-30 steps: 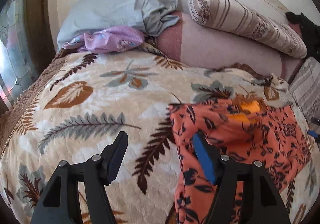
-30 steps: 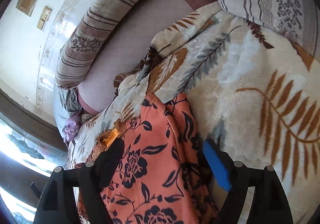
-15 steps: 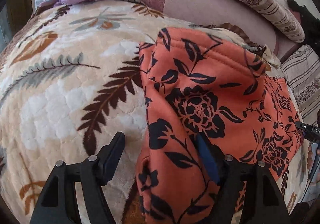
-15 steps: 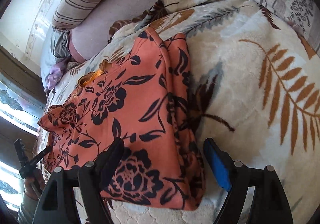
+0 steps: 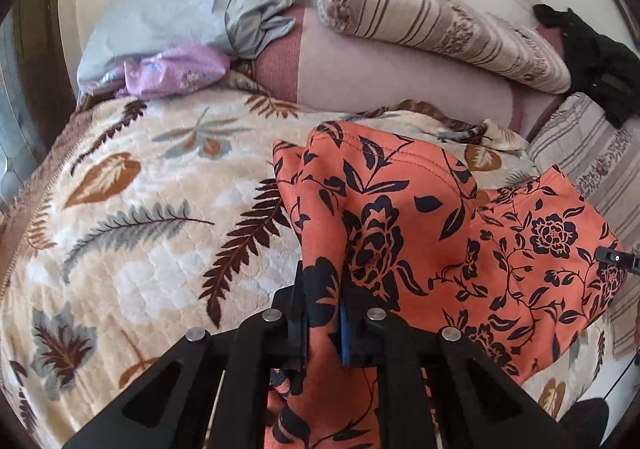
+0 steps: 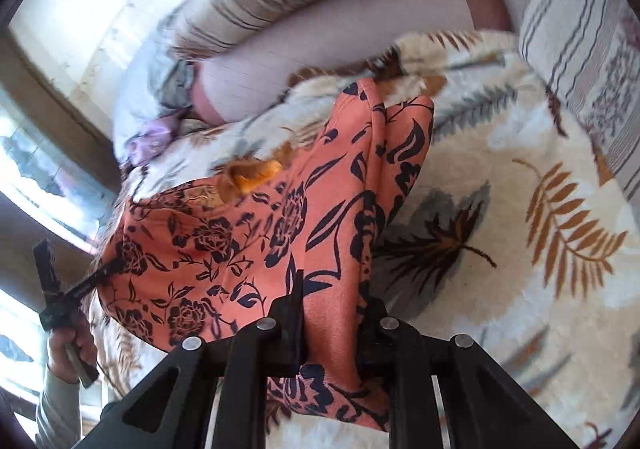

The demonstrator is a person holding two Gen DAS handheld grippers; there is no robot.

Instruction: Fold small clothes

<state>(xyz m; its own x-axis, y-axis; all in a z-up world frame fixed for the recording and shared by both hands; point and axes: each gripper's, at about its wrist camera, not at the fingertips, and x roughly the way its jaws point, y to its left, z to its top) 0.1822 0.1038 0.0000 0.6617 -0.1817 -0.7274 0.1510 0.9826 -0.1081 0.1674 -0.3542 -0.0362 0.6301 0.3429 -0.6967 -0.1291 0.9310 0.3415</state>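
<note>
While each claw is clamped on a near corner of the orange garment (image 5: 432,233), left claw (image 5: 322,313) and right claw (image 6: 336,313), the edge should be carried level over the blanket (image 5: 132,209). The pinched corners are hidden, and the right view is blurred.

Left tongs (image 5: 323,305) and right tongs (image 6: 334,305) both clamped.

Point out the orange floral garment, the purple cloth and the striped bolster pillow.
orange floral garment (image 5: 432,233): left wrist view, on its lifted middle panel.
purple cloth (image 5: 176,71): left wrist view, on its crumpled centre.
striped bolster pillow (image 5: 436,25): left wrist view, on its mid-length.
</note>
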